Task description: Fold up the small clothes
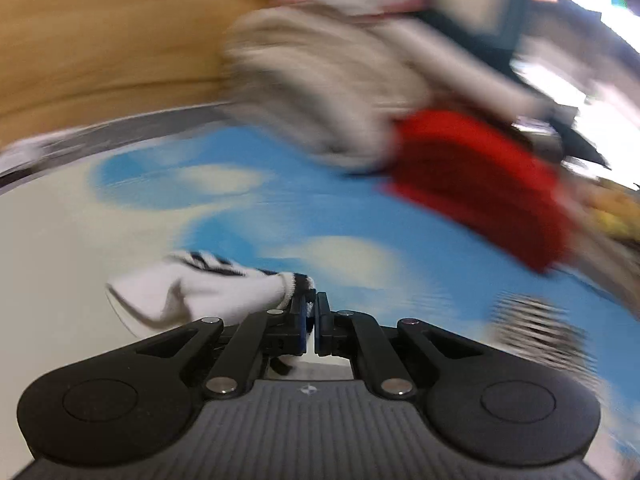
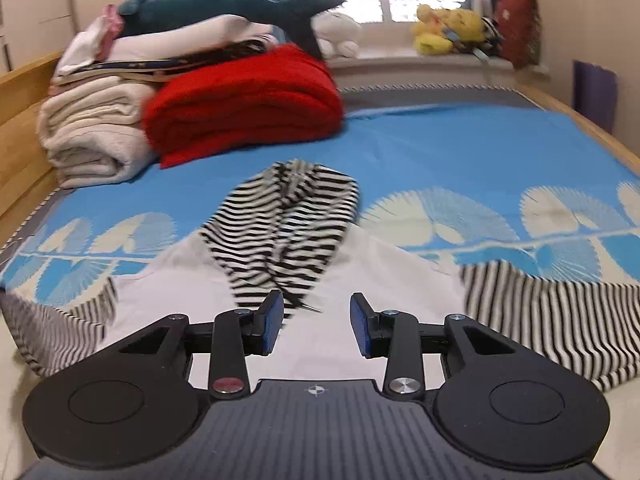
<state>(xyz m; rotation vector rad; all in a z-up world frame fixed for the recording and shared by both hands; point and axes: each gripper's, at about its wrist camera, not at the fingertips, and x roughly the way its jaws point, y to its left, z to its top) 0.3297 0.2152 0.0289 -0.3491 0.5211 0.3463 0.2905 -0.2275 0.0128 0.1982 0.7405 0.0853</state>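
A small white garment (image 2: 320,344) with a black-and-white striped hood (image 2: 288,224) and striped sleeves (image 2: 552,312) lies spread on the blue patterned bed cover (image 2: 440,148). My right gripper (image 2: 317,312) stands open just above the white body, below the hood, with nothing pinched between its blue pads. In the blurred left wrist view my left gripper (image 1: 312,300) is shut on a fold of the white garment (image 1: 192,288) at a striped edge, and the cloth trails off to the left. Another striped part (image 1: 536,332) shows at the lower right there.
A folded red blanket (image 2: 244,108) and rolled cream blankets (image 2: 92,136) sit at the back left, with a dark shark plush (image 2: 224,8) on the stack. Yellow plush toys (image 2: 448,28) line the windowsill. A wooden bed frame (image 2: 20,120) borders the left side.
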